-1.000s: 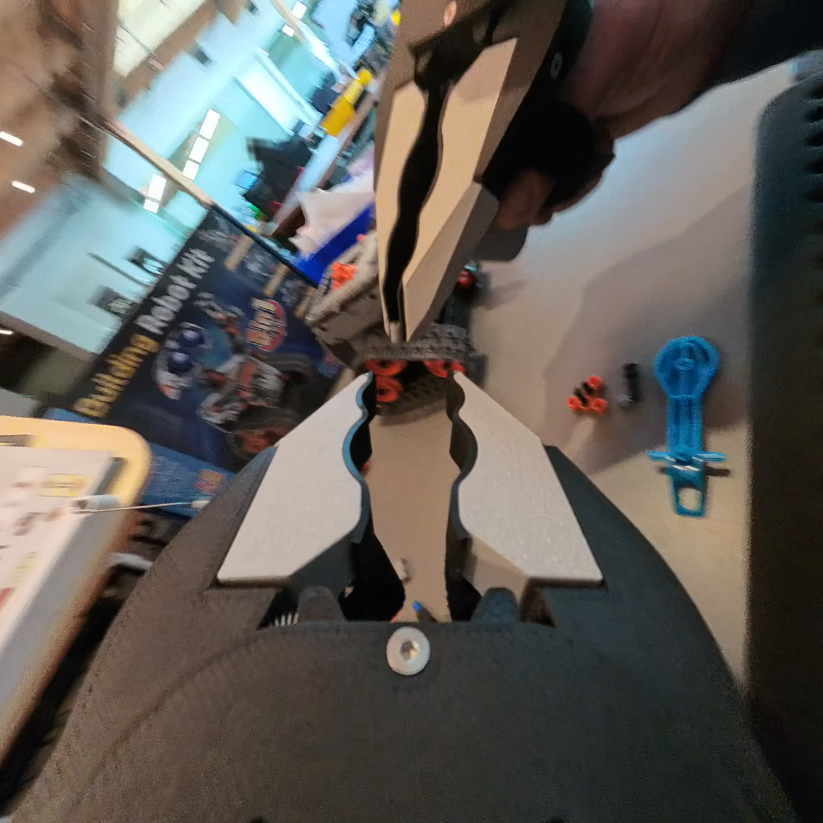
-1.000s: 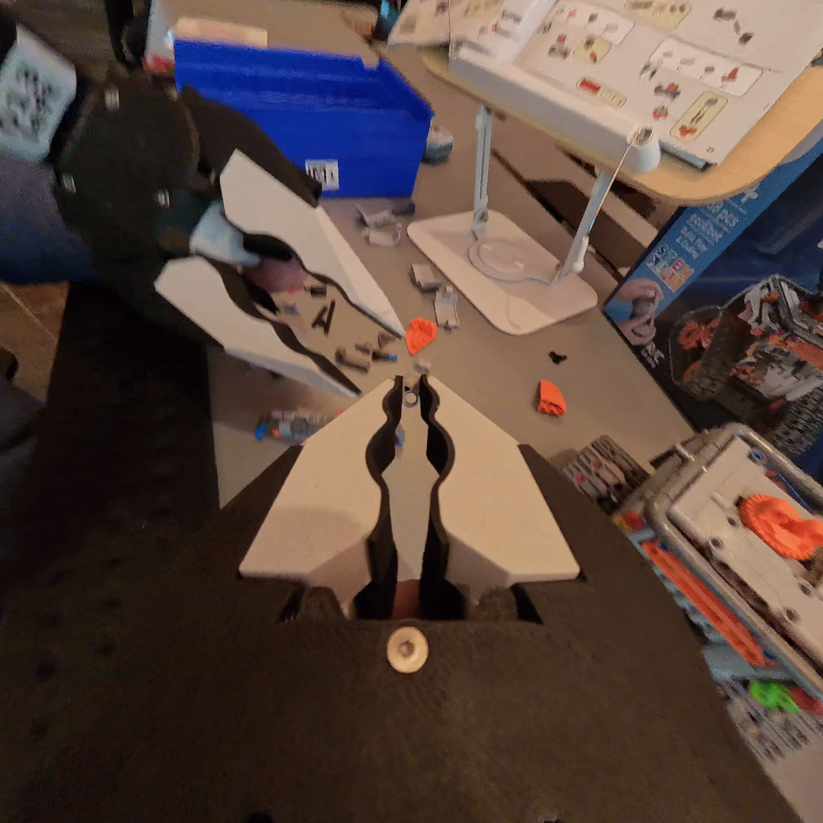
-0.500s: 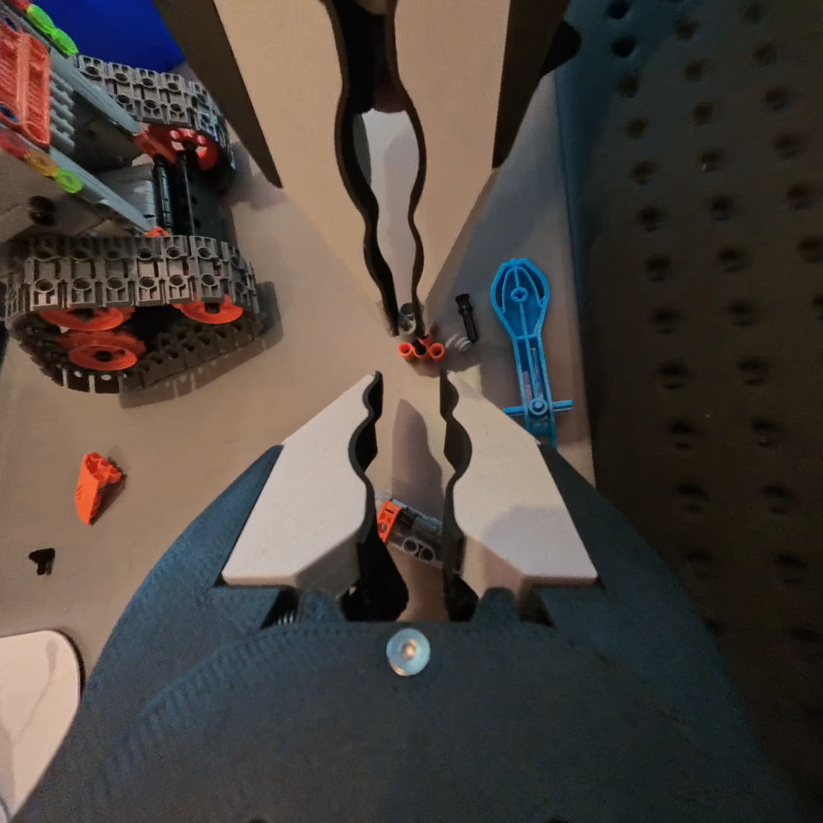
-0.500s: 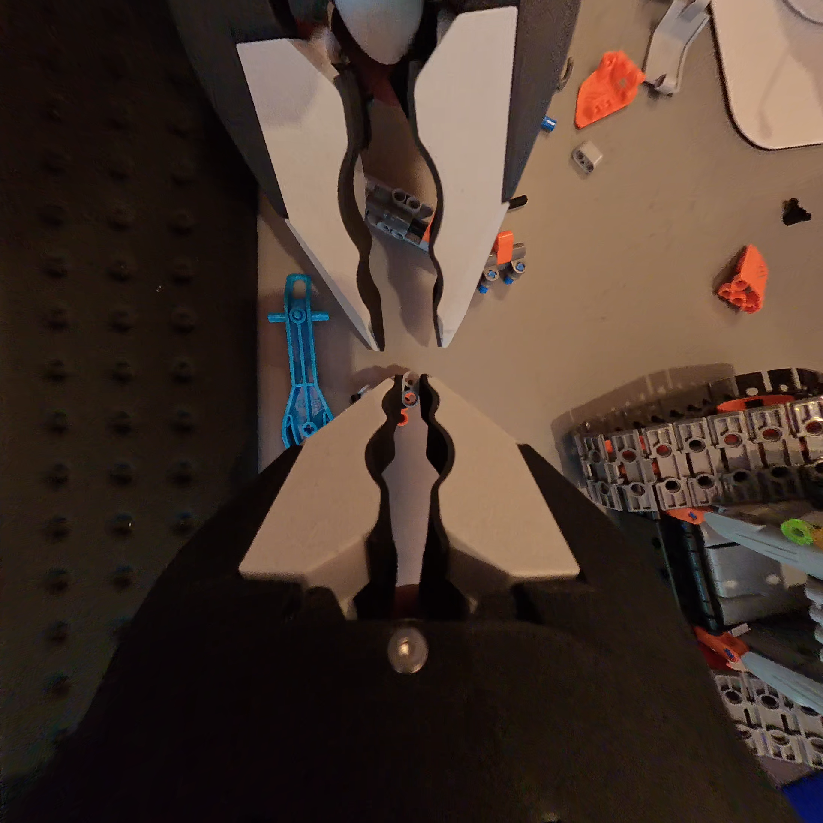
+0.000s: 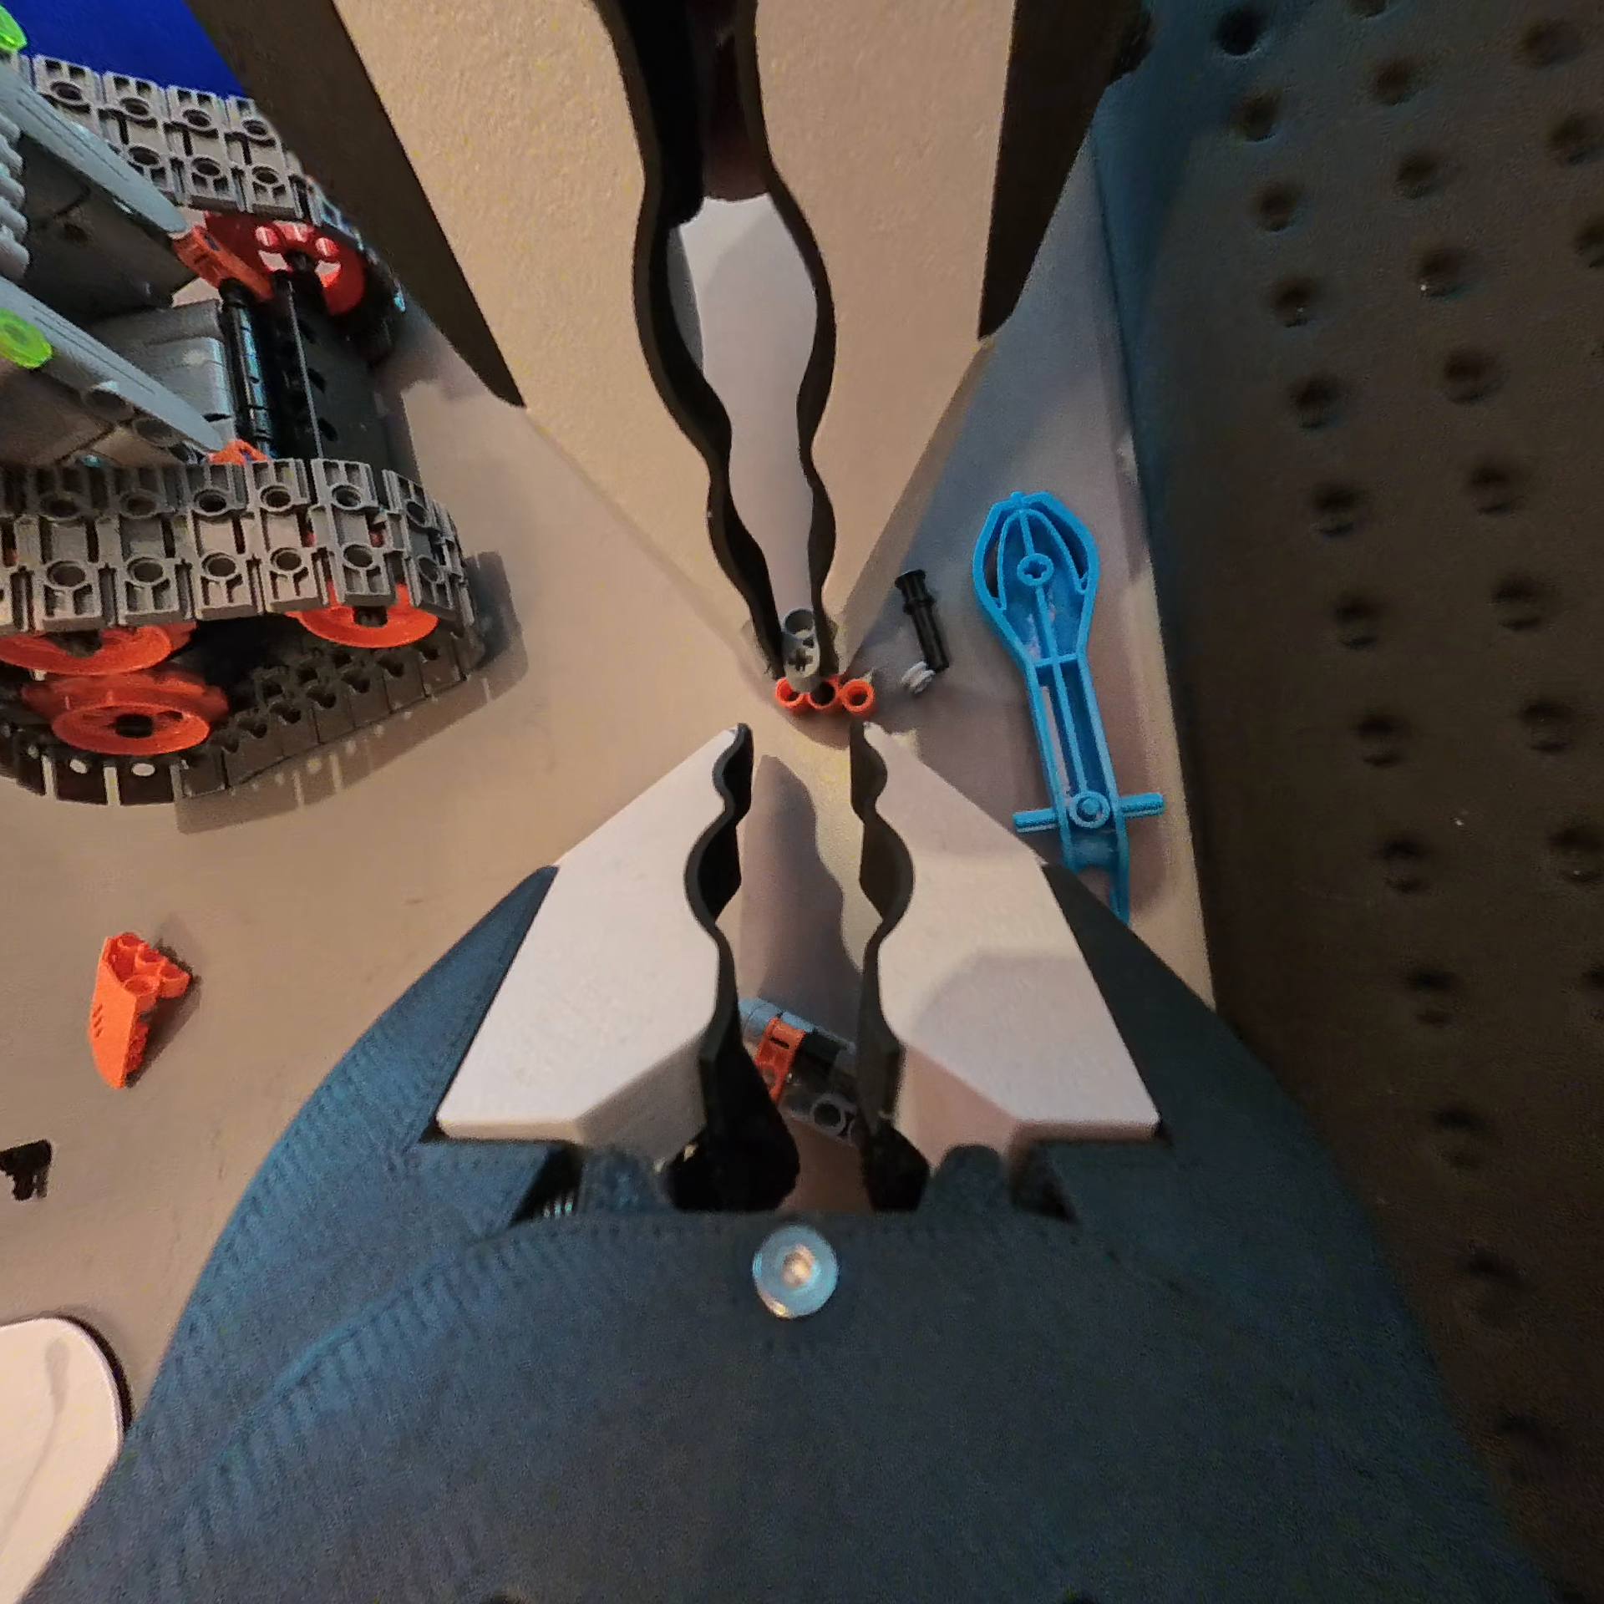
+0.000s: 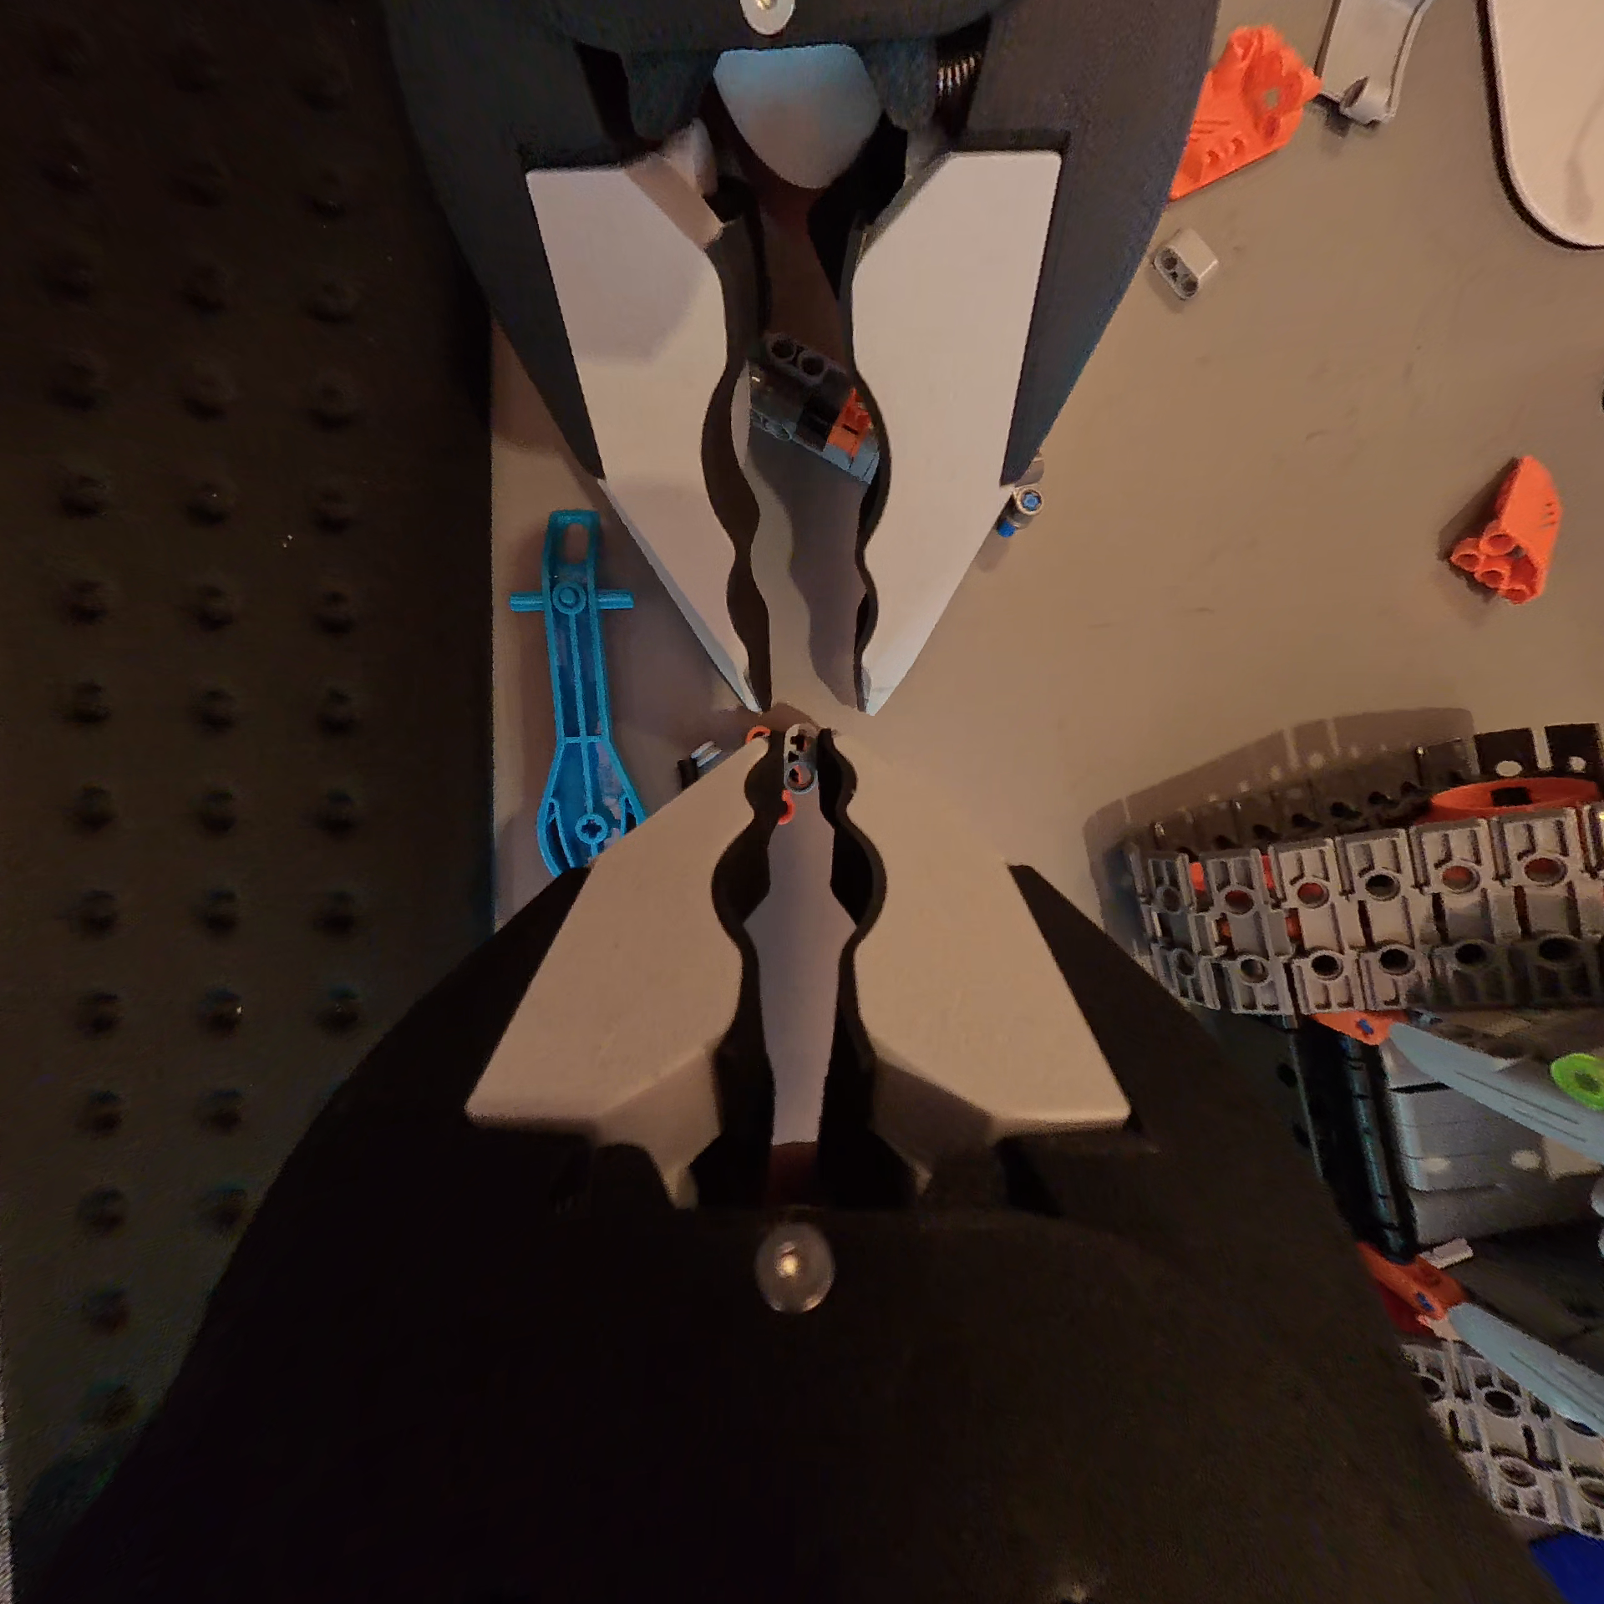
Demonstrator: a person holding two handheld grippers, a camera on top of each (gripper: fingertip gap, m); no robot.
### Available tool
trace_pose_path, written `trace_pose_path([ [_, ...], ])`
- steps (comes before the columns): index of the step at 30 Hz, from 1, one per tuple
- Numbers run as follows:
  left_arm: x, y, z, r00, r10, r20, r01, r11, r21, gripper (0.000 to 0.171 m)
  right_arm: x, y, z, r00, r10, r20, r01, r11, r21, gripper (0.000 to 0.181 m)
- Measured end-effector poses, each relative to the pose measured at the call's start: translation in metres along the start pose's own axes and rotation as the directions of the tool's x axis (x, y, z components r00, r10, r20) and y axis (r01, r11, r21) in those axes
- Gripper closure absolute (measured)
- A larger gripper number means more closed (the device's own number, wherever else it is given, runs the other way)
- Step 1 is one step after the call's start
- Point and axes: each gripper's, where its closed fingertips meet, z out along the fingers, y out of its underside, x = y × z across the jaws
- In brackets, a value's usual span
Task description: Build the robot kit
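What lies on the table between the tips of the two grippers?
In the left wrist view, a small orange piece with three holes lies there. The right gripper, shut on a small grey piece, is just above it; the left gripper is open.

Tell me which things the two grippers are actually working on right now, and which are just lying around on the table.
In hand:
right gripper, shut on the small grey connector
orange piece, right under that connector
left gripper, open and facing them

Lying about:
blue tool
black pin
tracked vehicle model
orange wedge pieces
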Motion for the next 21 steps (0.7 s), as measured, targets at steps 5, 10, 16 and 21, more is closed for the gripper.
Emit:
trace_pose_path([
  [5, 0.002, 0.0002, 0.0032, 1.0, -0.001, -0.017, 0.001, 1.0, -0.002, 0.153, -0.0023, 0.001, -0.0003, 1.0, 0.001, 0.018, 0.0, 1.0, -0.008, 0.176],
  [10, 0.002, -0.0004, 0.0065, 1.0, 0.004, -0.023, -0.004, 1.0, -0.006, 0.152, -0.0005, 0.0013, -0.0017, 1.0, 0.016, 0.002, -0.016, 1.0, -0.004, 0.176],
  [16, -0.0004, -0.0005, 0.0086, 0.999, -0.001, -0.037, 0.001, 1.0, -0.005, 0.151, 0.0034, 0.0027, -0.0011, 0.999, 0.043, -0.001, -0.043, 0.999, 0.004, 0.177],
  [21, 0.001, -0.0016, 0.0098, 0.998, -0.003, -0.055, 0.003, 1.0, 0.001, 0.153, 0.0041, 0.0038, -0.0006, 0.998, 0.066, 0.005, -0.066, 0.998, -0.002, 0.176],
])
